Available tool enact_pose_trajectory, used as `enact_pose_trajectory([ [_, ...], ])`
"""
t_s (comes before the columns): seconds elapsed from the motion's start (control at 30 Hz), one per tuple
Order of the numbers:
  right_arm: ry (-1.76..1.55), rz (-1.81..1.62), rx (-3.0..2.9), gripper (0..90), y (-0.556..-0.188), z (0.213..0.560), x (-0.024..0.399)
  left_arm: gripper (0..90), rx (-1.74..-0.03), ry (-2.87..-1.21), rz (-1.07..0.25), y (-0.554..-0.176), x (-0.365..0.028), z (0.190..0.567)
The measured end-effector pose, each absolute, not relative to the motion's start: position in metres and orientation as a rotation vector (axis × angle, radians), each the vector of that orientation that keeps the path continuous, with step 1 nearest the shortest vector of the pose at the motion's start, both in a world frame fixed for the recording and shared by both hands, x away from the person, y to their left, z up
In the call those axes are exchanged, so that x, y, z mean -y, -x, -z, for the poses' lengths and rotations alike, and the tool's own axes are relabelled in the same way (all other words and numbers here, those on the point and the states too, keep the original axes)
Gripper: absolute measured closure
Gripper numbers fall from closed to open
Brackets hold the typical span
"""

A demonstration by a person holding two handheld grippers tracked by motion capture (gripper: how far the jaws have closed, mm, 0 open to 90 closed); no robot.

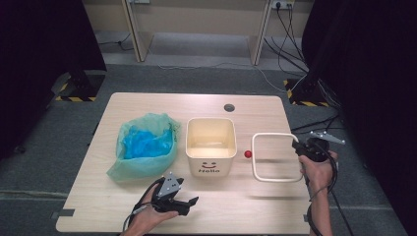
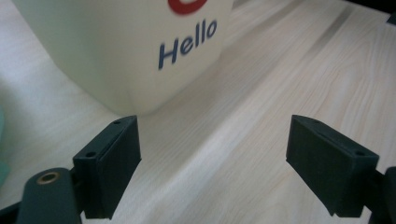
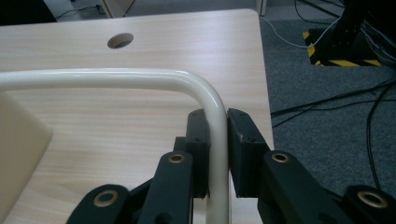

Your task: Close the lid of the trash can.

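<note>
The right gripper (image 3: 218,154) is pinching the cream frame (image 1: 275,157) at the table's (image 1: 246,211) three o'clock edge. The left gripper (image 2: 212,163) is resting spread, six o'clock of the cream bin (image 1: 210,146), which is sitting empty; the bag (image 1: 145,147) is lying at its nine o'clock.

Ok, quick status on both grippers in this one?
Left gripper: open, empty, near the cream plastic "Hello" bin.
Right gripper: shut on the cream tubular frame ring.
</note>
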State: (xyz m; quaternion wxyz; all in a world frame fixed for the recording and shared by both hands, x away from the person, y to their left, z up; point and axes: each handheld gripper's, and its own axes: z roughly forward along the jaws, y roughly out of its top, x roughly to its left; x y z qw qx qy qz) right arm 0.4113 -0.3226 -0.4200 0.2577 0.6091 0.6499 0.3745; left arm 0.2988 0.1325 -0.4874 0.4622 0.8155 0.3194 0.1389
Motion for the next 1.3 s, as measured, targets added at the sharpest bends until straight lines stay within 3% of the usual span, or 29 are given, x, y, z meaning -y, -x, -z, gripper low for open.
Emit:
enact_pose_trajectory([
  [0.47,-1.600,-1.089,-1.749,79.5,-0.414,0.380,0.315,16.9,-0.768,-1.945,-0.362,-0.302,-0.129,0.465],
  [0.9,-1.469,-1.214,-1.857,79.4,-0.439,0.347,0.243,16.9,-0.736,-1.880,-0.415,-0.303,-0.117,0.448],
  [1.3,-1.409,-1.257,-1.975,79.3,-0.457,0.345,0.175,16.9,-0.749,-1.849,-0.508,-0.308,-0.119,0.438],
])
